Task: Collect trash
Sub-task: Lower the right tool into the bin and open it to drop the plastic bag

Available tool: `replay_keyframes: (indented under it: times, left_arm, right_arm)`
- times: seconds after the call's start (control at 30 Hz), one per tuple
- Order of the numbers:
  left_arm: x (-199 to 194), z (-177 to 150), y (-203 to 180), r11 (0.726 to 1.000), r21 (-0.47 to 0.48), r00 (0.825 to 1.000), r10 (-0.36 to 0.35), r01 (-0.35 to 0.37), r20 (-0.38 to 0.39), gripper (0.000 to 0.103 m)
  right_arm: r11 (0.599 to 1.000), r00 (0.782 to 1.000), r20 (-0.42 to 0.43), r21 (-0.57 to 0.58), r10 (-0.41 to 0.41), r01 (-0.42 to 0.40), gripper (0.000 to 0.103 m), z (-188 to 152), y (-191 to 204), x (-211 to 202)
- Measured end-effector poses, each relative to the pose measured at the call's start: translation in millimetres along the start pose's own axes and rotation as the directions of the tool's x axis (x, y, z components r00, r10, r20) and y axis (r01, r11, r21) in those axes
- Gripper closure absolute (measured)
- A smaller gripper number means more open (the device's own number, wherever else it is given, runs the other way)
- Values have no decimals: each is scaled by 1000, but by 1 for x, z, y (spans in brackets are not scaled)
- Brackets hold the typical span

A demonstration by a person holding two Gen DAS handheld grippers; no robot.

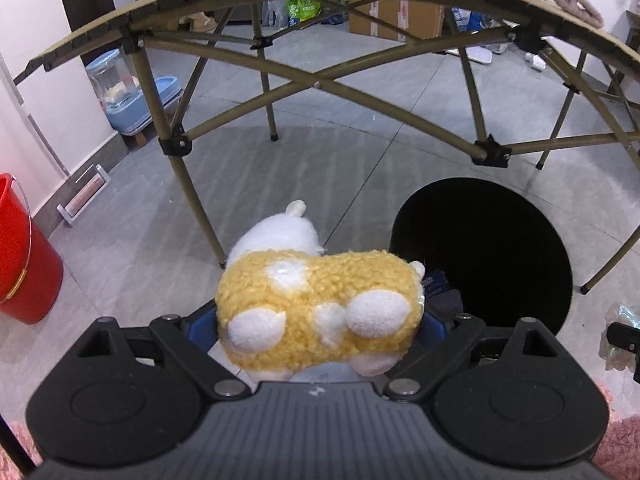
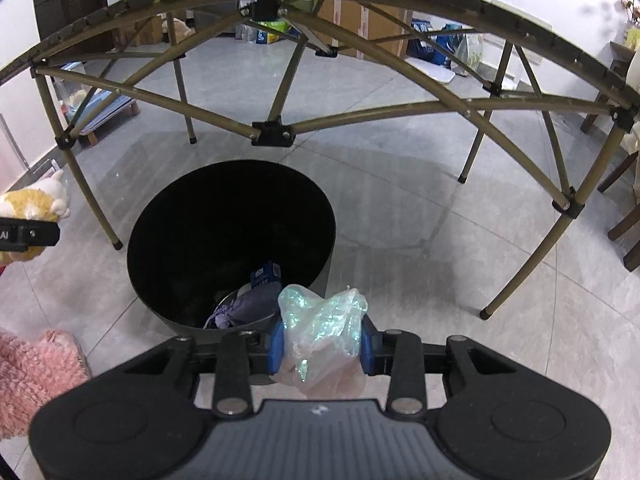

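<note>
My left gripper (image 1: 318,320) is shut on a yellow and white plush toy (image 1: 316,304), its jaws wide around the soft body, above the floor to the left of the black trash bin (image 1: 552,264). The same plush toy (image 2: 32,204) shows at the left edge of the right wrist view. My right gripper (image 2: 322,344) is shut on a crumpled iridescent plastic bag (image 2: 320,328), held just over the near rim of the black trash bin (image 2: 160,296). Inside the bin lie a dark cloth (image 2: 248,304) and a blue packet (image 2: 266,272).
A folding camp table (image 2: 272,134) with crossed tan legs stands over and behind the bin, soft toys on its top. A red bucket (image 1: 24,256) stands at the left by the wall. Pink fluffy fabric (image 2: 32,372) lies near left. A wooden chair (image 2: 624,216) is at right.
</note>
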State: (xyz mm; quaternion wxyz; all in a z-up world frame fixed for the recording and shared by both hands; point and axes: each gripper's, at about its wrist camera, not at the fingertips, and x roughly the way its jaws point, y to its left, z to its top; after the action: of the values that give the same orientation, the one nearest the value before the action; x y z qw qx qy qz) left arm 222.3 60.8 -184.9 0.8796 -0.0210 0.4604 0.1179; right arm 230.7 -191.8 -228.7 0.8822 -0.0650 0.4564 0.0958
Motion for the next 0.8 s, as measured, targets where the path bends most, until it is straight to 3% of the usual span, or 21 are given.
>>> replay_keyframes:
  times: [0.4, 0.8]
  left_arm:
    - [16, 3, 5, 999, -34, 999, 23, -24, -39, 9]
    - [28, 7, 17, 994, -70, 995, 76, -80, -58, 9]
  right_arm:
    - [1000, 999, -34, 4, 25, -25, 68, 14, 12, 15]
    - [997, 996, -52, 7, 76, -76, 68, 52, 42, 44]
